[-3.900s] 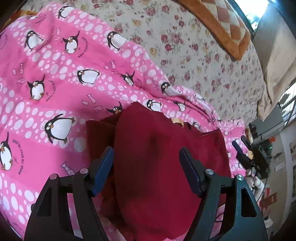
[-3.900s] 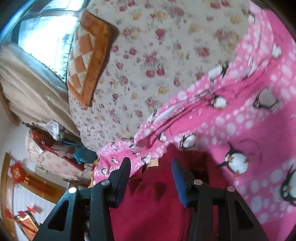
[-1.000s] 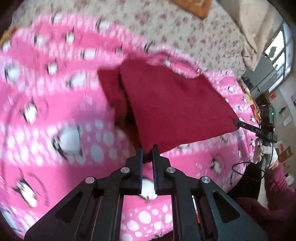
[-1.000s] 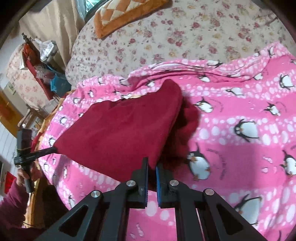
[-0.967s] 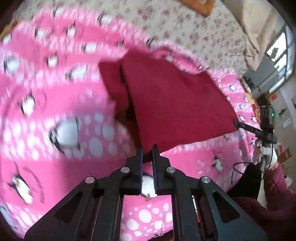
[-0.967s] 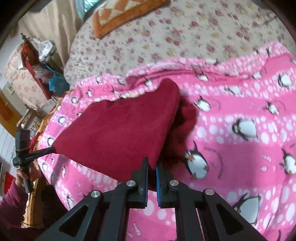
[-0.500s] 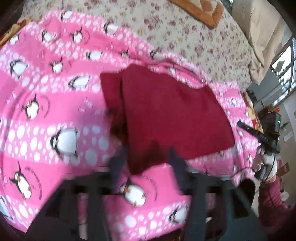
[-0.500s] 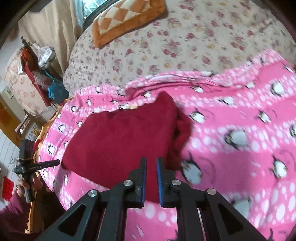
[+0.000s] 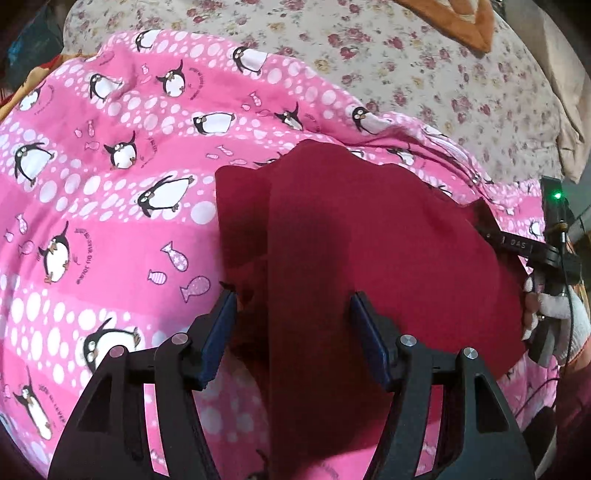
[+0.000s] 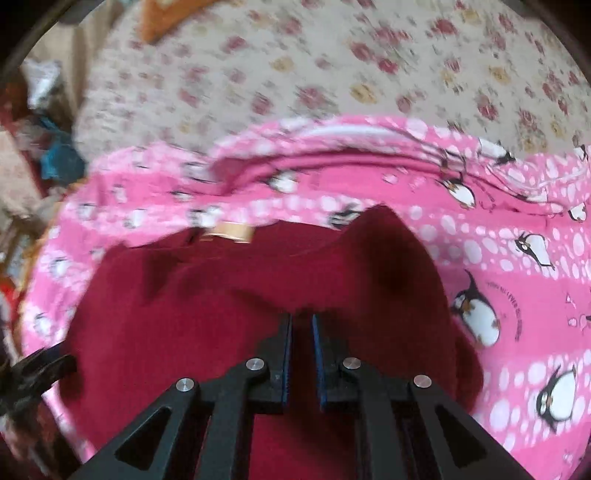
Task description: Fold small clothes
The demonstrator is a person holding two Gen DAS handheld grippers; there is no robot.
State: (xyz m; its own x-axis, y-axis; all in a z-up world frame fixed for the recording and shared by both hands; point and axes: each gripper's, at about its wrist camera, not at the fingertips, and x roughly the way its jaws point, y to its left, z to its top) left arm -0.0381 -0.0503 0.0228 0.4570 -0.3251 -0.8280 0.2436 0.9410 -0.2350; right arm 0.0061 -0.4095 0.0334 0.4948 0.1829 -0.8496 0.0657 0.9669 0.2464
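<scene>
A dark red garment (image 9: 369,258) lies folded on a pink penguin blanket (image 9: 110,203), with a lower layer sticking out at its left side. My left gripper (image 9: 291,299) is open and empty, its jaws straddling the garment's near left edge. In the right wrist view the same garment (image 10: 184,314) fills the lower middle, with a tan label at its far edge. My right gripper (image 10: 301,321) hovers over a raised fold, jaws a narrow gap apart with red cloth showing between them. It also shows in the left wrist view (image 9: 517,245), at the garment's right edge.
A cream floral bedspread (image 9: 406,66) lies beyond the blanket, with an orange checked cushion (image 9: 461,22) at the far right. Room clutter (image 10: 37,147) stands past the bed's left edge in the right wrist view.
My left gripper has opened and let go of the garment's edge, and the garment has come down flat. Both grippers have moved in low over the cloth. The right view is blurred by motion.
</scene>
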